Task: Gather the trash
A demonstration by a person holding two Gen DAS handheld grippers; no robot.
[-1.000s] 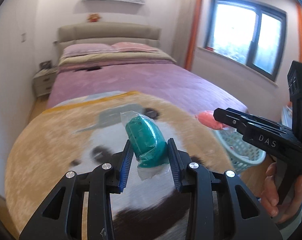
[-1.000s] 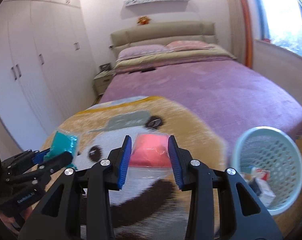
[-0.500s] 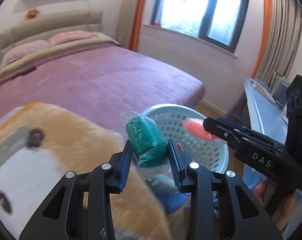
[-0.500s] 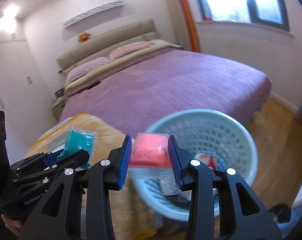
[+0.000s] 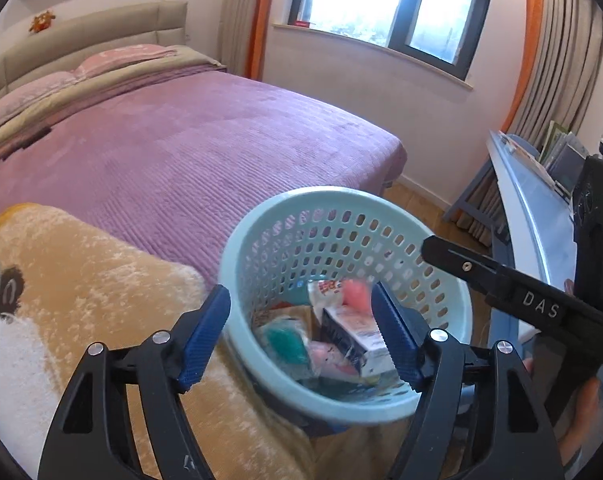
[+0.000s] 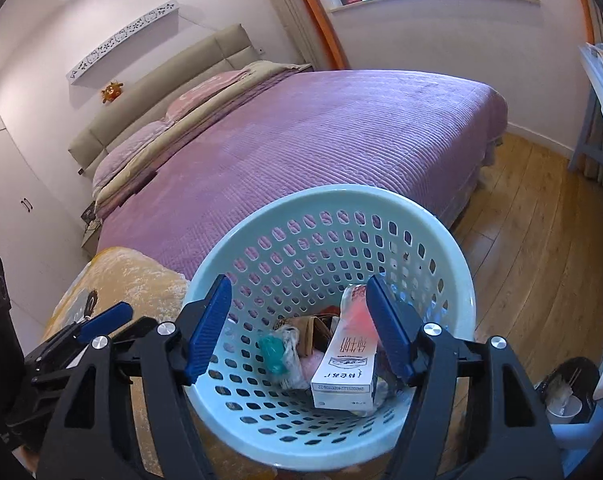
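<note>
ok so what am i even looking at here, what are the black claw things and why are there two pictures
Each black claw is a hand-held gripper with two blue-padded fingers; a person holds one in each hand. A fisheye camera sits on each gripper and looks out along its fingers, so there are two pictures: one from the left gripper, one from the right gripper. Each view also catches the other gripper at its edge.

Both hang over a pale blue basket beside a purple bed, with a fluffy tan blanket next to it. Both sets of jaws are opening with nothing pinched between them. In the basket lie a teal packet, a pink packet, a white box and other wrappers.
</note>
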